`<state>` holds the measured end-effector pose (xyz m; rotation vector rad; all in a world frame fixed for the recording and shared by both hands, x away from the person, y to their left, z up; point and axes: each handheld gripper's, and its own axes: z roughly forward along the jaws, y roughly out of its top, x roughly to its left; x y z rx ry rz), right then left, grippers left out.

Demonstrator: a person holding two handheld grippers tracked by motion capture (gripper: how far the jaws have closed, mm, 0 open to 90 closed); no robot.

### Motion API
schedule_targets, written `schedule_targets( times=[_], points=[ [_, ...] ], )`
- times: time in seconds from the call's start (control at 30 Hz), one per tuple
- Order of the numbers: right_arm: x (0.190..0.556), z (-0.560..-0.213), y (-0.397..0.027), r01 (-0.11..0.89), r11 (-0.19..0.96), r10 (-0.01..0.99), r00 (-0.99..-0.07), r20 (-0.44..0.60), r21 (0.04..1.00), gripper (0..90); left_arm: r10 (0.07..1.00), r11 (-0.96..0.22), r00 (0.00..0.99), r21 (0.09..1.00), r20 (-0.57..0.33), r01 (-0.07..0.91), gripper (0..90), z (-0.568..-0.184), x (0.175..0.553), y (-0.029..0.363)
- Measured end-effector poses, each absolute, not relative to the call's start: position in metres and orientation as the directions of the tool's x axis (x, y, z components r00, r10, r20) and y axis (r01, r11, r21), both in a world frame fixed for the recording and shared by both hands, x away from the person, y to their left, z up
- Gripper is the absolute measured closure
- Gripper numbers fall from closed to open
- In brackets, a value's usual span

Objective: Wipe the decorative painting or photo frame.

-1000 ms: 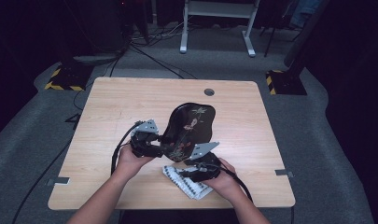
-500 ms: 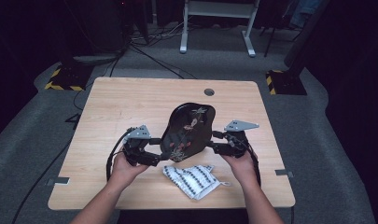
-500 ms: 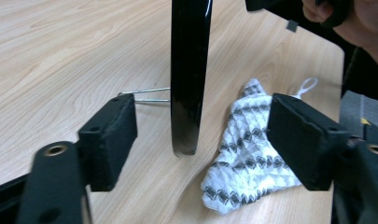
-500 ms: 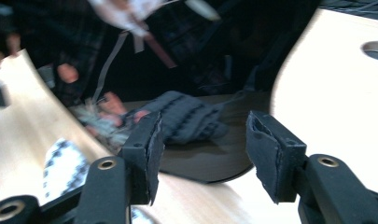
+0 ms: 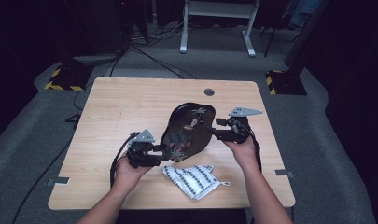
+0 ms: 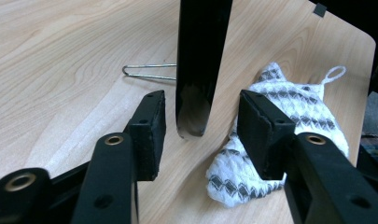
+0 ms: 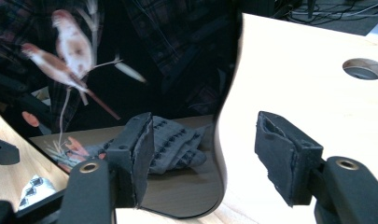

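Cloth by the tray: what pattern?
White cloth with rows of dark diamond-like marks and a white loop; clearest in the left gripper view.

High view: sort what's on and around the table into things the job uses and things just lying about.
In the job:
- black lacquered tray with bird and flower painting, its edges between both grippers' fingers
- left gripper
- right gripper
- white patterned cloth, lying beside the tray

Lying about:
- wire clip on the table
- yellow-black striped base on the floor
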<state>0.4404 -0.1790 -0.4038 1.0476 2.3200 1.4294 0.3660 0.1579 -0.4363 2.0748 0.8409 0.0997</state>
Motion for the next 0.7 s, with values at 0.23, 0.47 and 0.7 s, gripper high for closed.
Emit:
schedule_targets(
  times=[0.23,0.47,0.7],
  points=[
    [0.449,-0.409,-0.170,0.450,0.313,0.637,-0.753,0.167,0.836,34.3,0.626,-0.358,0.746,0.766,-0.226,0.533,61.9,-0.439,0.365,0.158],
    [0.451,-0.406,-0.163,0.406,0.319,0.589,-0.793,0.157,0.856,33.2,0.627,-0.364,0.747,0.765,-0.221,0.532,74.1,-0.440,0.367,0.153],
    [0.450,-0.402,-0.161,0.450,0.301,0.607,-0.771,0.195,0.841,35.6,0.628,-0.359,0.742,0.758,-0.236,0.545,74.6,-0.437,0.371,0.153]
  ],
)
